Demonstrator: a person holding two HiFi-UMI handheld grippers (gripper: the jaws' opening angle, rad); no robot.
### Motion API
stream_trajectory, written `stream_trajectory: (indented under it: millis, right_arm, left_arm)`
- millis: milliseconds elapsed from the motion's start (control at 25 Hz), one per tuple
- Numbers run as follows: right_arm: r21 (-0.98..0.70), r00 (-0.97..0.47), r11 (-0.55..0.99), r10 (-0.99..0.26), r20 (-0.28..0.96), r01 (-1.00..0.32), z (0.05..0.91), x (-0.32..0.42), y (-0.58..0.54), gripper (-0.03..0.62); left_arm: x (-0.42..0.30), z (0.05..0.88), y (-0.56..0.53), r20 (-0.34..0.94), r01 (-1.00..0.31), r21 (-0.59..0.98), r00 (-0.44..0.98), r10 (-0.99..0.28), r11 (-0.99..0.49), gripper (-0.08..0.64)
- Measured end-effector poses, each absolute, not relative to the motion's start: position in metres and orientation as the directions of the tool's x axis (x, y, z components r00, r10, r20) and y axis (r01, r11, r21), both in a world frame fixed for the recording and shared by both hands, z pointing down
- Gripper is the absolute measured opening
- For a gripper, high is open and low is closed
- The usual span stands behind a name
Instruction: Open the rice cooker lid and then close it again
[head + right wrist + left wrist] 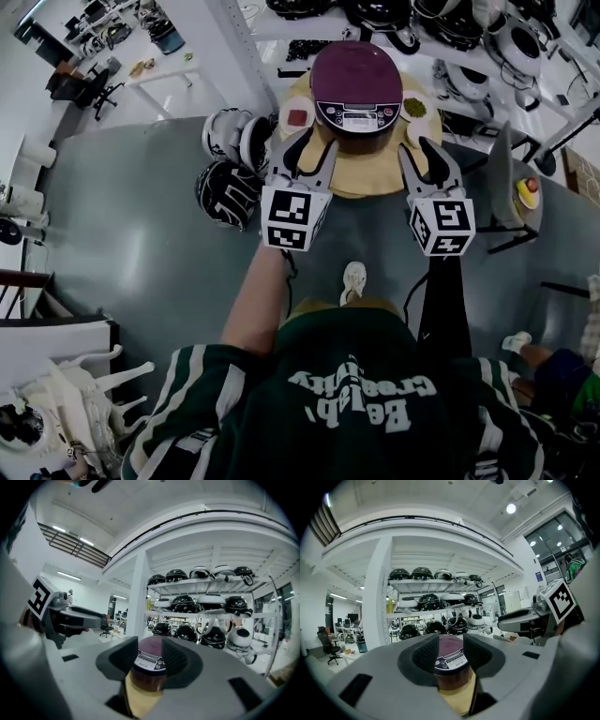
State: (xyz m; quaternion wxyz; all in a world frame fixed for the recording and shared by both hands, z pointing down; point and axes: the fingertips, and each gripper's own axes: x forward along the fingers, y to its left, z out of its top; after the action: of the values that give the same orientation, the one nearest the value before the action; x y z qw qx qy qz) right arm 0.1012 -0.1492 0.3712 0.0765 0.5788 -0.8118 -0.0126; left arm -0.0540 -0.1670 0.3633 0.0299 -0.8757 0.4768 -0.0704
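Holding left gripper [317, 142] and right gripper [419, 148] level, side by side, at near edge of table [361, 183]; jaws of both apart, gripping nothing. Facing cooker [354, 89], lid down, mid-table, just ahead, untouched, a dish [298, 116] beside it

Left tool [316, 142] and right tool [418, 148] point level, jaws apart.

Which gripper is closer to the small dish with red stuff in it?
Left. The left gripper is just short of the red dish; the right gripper is on the other side of the rice cooker, by the green dish.
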Motion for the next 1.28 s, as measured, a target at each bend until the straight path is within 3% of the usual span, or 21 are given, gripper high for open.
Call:
stream_trajectory:
  millis: [360, 800, 1280]
  right_arm:
    - [0.112, -0.415, 0.435, -0.895, 0.167, -0.893, 0.382, 0.119, -0.237, 0.169]
    - [0.094, -0.52, 0.568, -0.799, 0.301, -0.818, 0.428, 0.088, -0.289, 0.181]
    - [0.101, -0.536, 0.646, -0.701, 0.47, -0.757, 0.489, 0.06, -0.317, 0.211]
  left_arm:
    - [-0.021, 0.373, -0.243, 0.112, -0.847, -0.131, 0.503, -0.857, -0.515, 0.15]
    - [-0.027, 0.385, -0.288, 0.132, -0.871, -0.108, 0.465, -0.875, -0.479, 0.15]
    - [-0.039, 0.4, -0.315, 0.148, -0.878, -0.078, 0.458, -0.877, -0.472, 0.158]
